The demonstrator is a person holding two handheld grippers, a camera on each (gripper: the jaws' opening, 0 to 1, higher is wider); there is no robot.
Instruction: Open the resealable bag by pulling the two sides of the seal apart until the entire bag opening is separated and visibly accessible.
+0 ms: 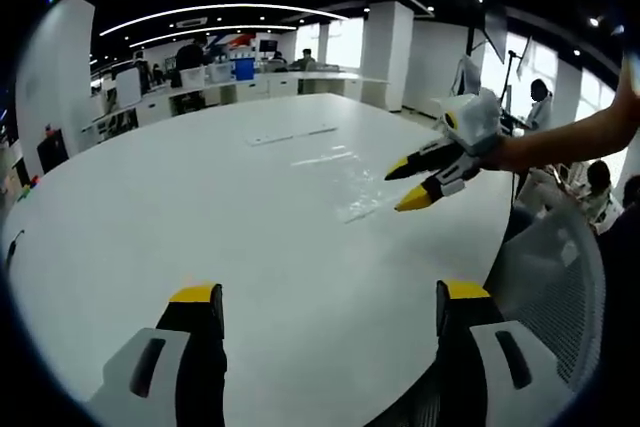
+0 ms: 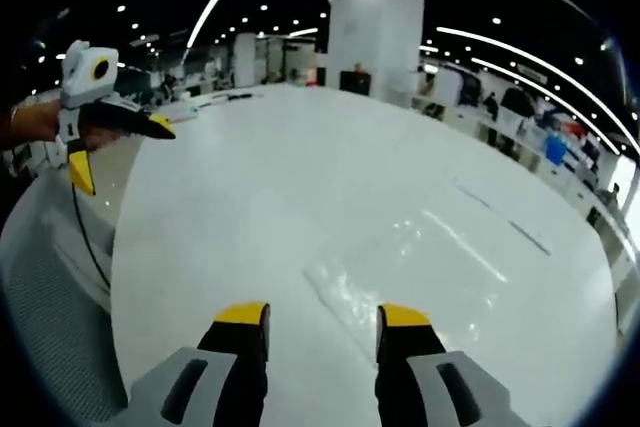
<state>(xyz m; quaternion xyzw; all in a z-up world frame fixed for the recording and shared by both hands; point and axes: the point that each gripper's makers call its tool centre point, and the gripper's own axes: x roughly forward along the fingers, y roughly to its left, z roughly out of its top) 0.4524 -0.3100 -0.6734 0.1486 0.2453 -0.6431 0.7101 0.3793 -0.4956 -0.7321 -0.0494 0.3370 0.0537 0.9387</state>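
A clear resealable bag lies flat on the white round table, hard to make out against it. My left gripper is open and empty, well short of the bag. From the right the right gripper comes in, open, its yellow tips just above the bag's right edge. In the right gripper view the bag lies just ahead of my open right gripper. The left gripper hovers open at the far left, off the table's edge.
A grey mesh chair stands at the table's rim, also seen as a chair back. Thin strips lie on the table beyond the bag. Desks, a white pillar and people stand far behind.
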